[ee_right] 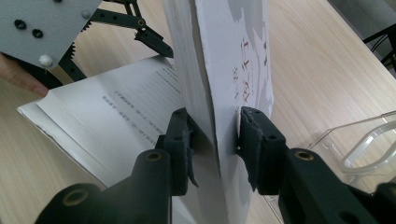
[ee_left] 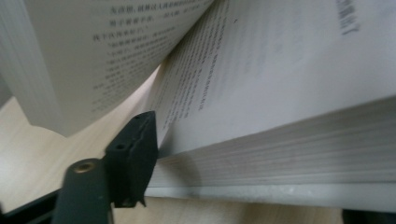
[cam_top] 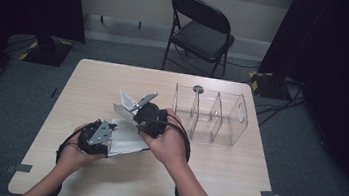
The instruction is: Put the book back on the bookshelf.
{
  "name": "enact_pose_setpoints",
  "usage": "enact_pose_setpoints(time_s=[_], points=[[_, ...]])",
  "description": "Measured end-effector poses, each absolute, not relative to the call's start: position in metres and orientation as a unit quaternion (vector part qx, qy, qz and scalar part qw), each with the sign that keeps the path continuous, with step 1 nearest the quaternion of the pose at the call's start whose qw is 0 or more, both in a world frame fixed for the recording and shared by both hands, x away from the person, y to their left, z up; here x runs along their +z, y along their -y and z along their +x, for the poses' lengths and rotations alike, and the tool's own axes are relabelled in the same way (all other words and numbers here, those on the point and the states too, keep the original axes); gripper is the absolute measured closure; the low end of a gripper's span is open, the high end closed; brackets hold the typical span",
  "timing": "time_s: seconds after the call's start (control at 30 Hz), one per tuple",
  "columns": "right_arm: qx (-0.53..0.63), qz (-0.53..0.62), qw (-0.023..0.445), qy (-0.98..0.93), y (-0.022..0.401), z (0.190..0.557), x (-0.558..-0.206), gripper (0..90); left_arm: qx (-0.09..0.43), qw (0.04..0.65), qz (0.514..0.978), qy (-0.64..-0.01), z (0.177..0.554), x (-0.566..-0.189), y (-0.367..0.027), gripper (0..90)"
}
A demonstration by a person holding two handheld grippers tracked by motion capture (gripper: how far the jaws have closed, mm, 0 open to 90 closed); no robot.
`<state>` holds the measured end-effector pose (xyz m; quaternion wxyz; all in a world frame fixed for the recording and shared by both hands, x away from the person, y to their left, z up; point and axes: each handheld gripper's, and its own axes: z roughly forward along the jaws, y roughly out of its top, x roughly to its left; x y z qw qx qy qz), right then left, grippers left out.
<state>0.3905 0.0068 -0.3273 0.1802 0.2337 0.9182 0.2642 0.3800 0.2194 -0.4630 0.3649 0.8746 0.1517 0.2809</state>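
Note:
A thick white book [cam_top: 129, 142] lies open on the wooden table [cam_top: 234, 171]. My right gripper [cam_top: 134, 111] is shut on the front cover and a sheaf of pages [ee_right: 219, 70] and holds them upright above the rest; its pads sit on either side of the sheaf [ee_right: 215, 135]. My left gripper [cam_top: 109, 138] is at the book's left edge. One of its fingers [ee_left: 133, 149] presses on the top printed page [ee_left: 261, 79] of the lying stack, and the same finger [ee_right: 154, 42] also shows in the right gripper view. The other finger is hidden under the stack.
A clear plastic organiser [cam_top: 210, 115] with three compartments stands to the right of the book, its rim [ee_right: 364, 140] close to my right gripper. A small dark round thing [cam_top: 198, 89] sits at its back edge. A black folding chair [cam_top: 201, 28] stands beyond the table.

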Motion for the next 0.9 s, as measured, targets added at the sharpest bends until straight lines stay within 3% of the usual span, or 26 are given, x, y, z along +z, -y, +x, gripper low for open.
enact_pose_setpoints(time_s=[0.4, 0.63, 0.73, 0.9], points=[[0.255, 0.197, 0.183, -0.929, -0.018, 0.391, -0.326, 60.7, 0.286, 0.377, 0.868, -0.15, 0.381, -0.452, -0.223, 52.9], [0.259, 0.166, 0.175, -0.935, -0.02, 0.388, -0.329, 53.1, 0.285, 0.358, 0.877, -0.148, 0.381, -0.446, -0.22, 56.1], [0.298, 0.167, 0.166, -0.925, -0.008, 0.39, -0.328, 33.8, 0.275, 0.35, 0.883, -0.147, 0.381, -0.441, -0.219, 56.5], [0.321, 0.182, 0.173, -0.913, 0.011, 0.385, -0.325, 27.2, 0.258, 0.352, 0.887, -0.151, 0.383, -0.437, -0.22, 56.6]])
